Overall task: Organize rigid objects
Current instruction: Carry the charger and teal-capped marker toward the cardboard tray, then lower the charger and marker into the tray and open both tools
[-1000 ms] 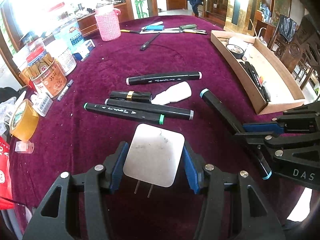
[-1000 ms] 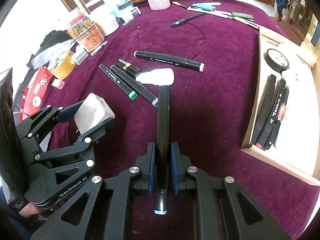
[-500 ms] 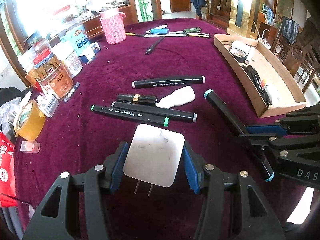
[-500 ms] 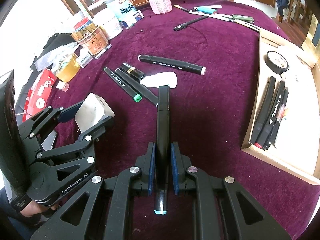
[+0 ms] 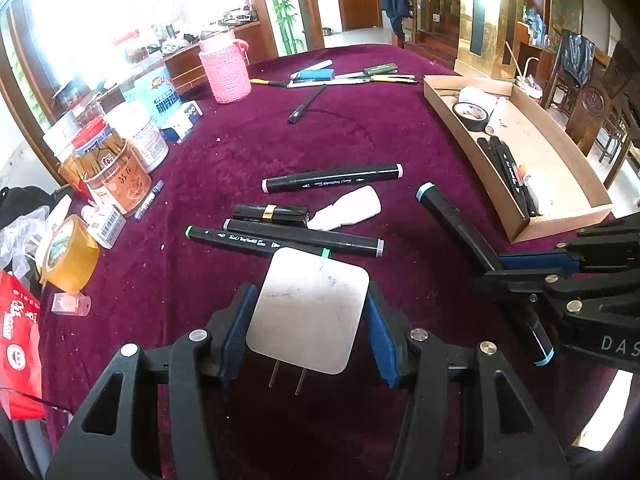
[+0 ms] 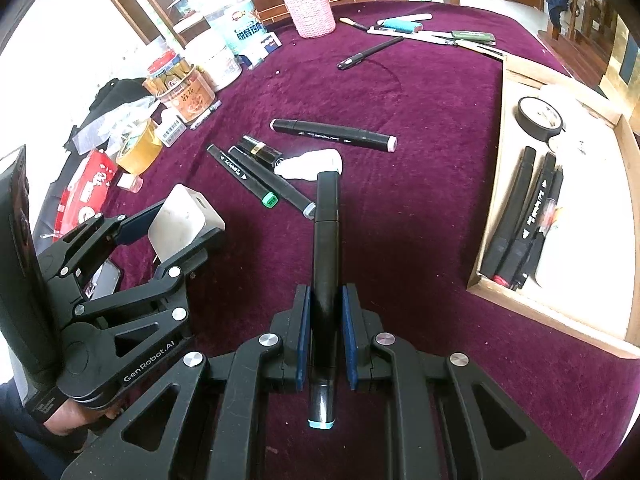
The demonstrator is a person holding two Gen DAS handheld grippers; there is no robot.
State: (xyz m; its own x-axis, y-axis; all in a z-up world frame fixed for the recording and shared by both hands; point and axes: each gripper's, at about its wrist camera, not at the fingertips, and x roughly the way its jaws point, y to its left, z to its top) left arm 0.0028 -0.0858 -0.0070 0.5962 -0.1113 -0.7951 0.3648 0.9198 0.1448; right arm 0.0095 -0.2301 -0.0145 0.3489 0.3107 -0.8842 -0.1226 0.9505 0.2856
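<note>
My left gripper (image 5: 308, 320) is shut on a white plug charger (image 5: 307, 309), prongs toward the camera, held above the purple cloth; it also shows in the right wrist view (image 6: 185, 224). My right gripper (image 6: 325, 332) is shut on a black marker with light blue caps (image 6: 326, 248), also seen in the left wrist view (image 5: 472, 248). On the cloth lie a pink-tipped marker (image 5: 332, 178), a green-tipped marker (image 5: 240, 238), a grey-tipped marker (image 5: 304, 234), a black and gold tube (image 5: 270, 213) and a white piece (image 5: 346, 210). The wooden tray (image 6: 496, 200) to the right holds several markers (image 6: 520, 216) and a tape roll (image 6: 540, 117).
Cans (image 5: 116, 180), a yellow tape roll (image 5: 68, 258), a red packet (image 5: 16, 344) and small boxes crowd the left edge. A pink knitted holder (image 5: 225, 70), pens and tools (image 5: 348, 75) lie at the far side. A black pen (image 5: 306, 105) lies mid-table.
Both grippers have risen and pulled back a little with their objects; the table items look farther away. Grips are unchanged.
</note>
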